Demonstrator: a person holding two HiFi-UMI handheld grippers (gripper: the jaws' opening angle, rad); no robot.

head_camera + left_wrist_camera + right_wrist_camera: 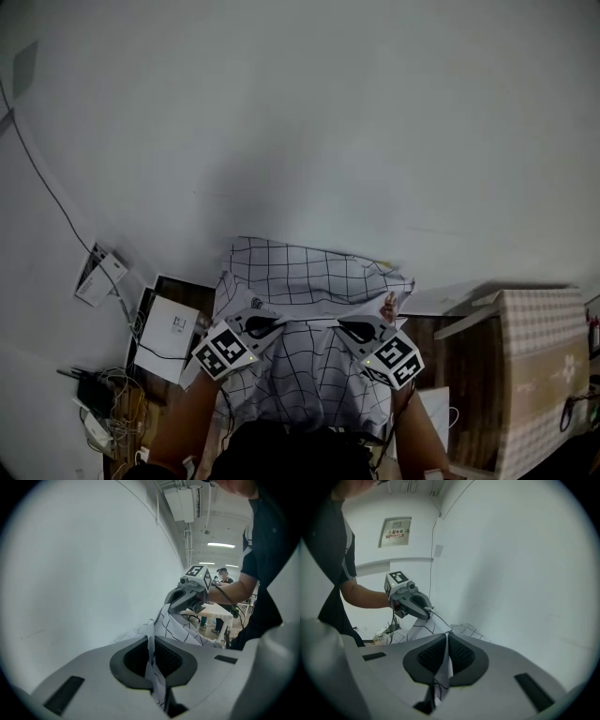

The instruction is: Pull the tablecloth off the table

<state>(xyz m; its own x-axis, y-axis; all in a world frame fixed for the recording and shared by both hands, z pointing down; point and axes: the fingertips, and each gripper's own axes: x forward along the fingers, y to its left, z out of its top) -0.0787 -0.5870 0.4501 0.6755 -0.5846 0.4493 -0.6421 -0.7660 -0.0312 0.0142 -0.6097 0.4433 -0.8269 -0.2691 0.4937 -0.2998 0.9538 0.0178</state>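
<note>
The tablecloth [309, 281], white with a black grid, hangs bunched between my two grippers in front of a white wall. In the head view my left gripper [259, 324] is shut on its upper left edge. My right gripper [360, 329] is shut on the upper right edge. The left gripper view shows a strip of the tablecloth [180, 625] pinched between the left gripper's [151, 645] closed jaws, with the right gripper [190, 595] beyond it. In the right gripper view the tablecloth [419, 630] runs from the right gripper's [446, 647] closed jaws to the left gripper [410, 599].
A white wall [328, 112] fills most of the head view. Low at the left lie a white box [169, 333], a power adapter [98, 277] and tangled cables [112, 403]. At the right stands a tan checked box [539, 356].
</note>
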